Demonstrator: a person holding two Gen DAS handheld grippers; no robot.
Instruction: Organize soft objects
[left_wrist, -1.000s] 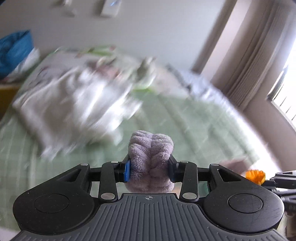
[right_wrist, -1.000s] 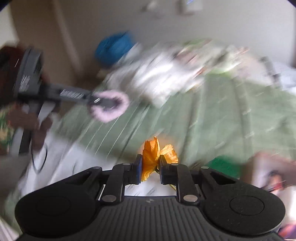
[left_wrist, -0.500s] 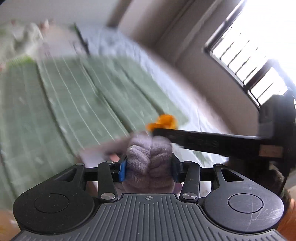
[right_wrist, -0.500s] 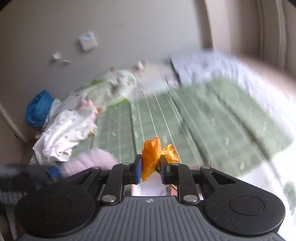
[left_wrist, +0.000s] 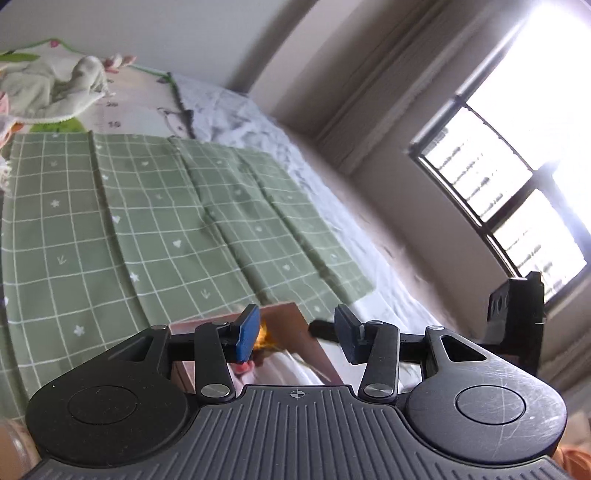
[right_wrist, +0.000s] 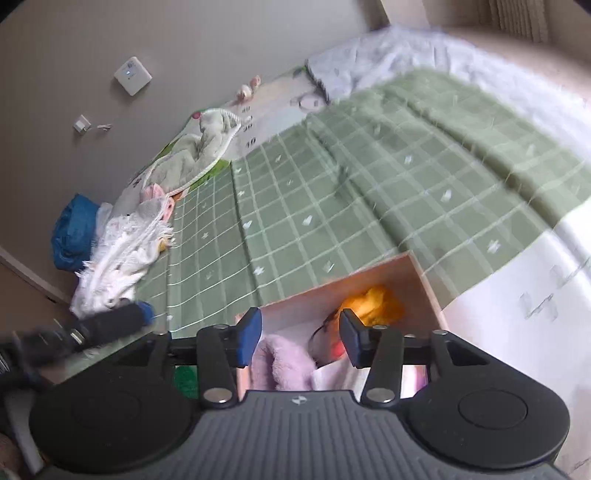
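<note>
An open cardboard box sits on the bed near its front edge. Inside it lie a fluffy lilac soft object and an orange soft object. My right gripper is open and empty just above the box. My left gripper is open and empty over the same box; a bit of the orange object shows by its left finger. The left gripper also shows at the left of the right wrist view.
A green checked blanket covers the bed. A heap of white and pale green cloths and a blue bundle lie at its far left. A wall and window stand to the right. A green item lies left of the box.
Both grippers have opened. The lilac object has left my left gripper and the orange one my right gripper; both now lie in the box.
</note>
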